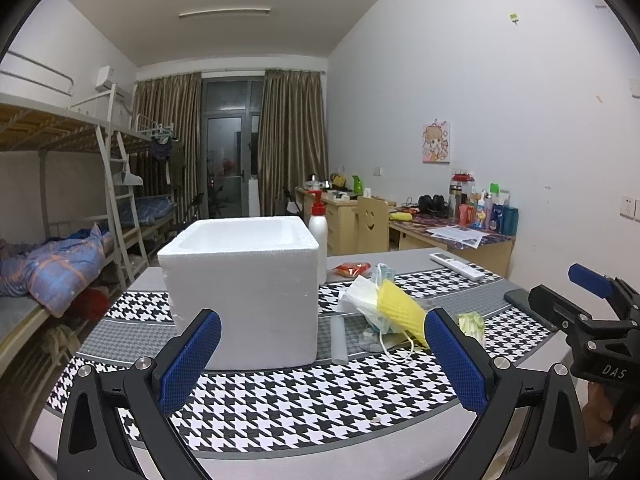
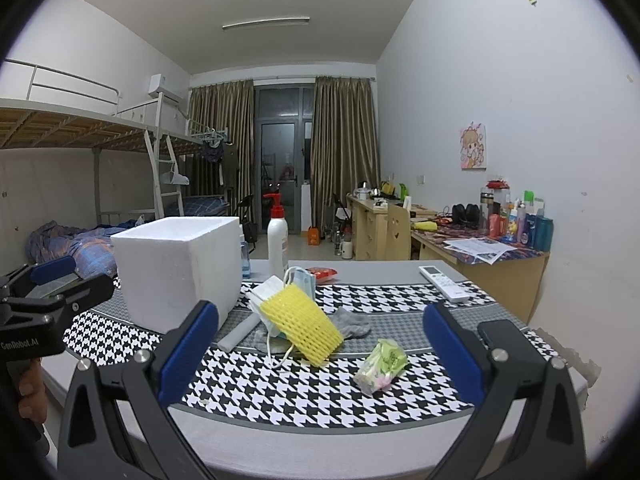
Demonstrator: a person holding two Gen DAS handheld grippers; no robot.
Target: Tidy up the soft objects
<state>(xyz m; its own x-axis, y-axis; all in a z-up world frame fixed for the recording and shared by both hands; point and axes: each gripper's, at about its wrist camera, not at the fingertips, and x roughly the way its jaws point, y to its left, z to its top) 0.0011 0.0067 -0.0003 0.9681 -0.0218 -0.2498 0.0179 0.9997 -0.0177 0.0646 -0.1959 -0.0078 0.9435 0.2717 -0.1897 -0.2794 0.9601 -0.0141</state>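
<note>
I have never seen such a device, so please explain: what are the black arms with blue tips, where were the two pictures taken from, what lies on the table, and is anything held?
They are two hand-held grippers; a person holds one in each hand. Each picture comes from a camera on one gripper, looking forward along its blue fingers. The left gripper and the right gripper both stand open and hold nothing. On the table stand a white foam box and a pump bottle. Beside the box lie a yellow foam net, face masks, a grey cloth, a small green packet, a remote control and a phone.
</note>
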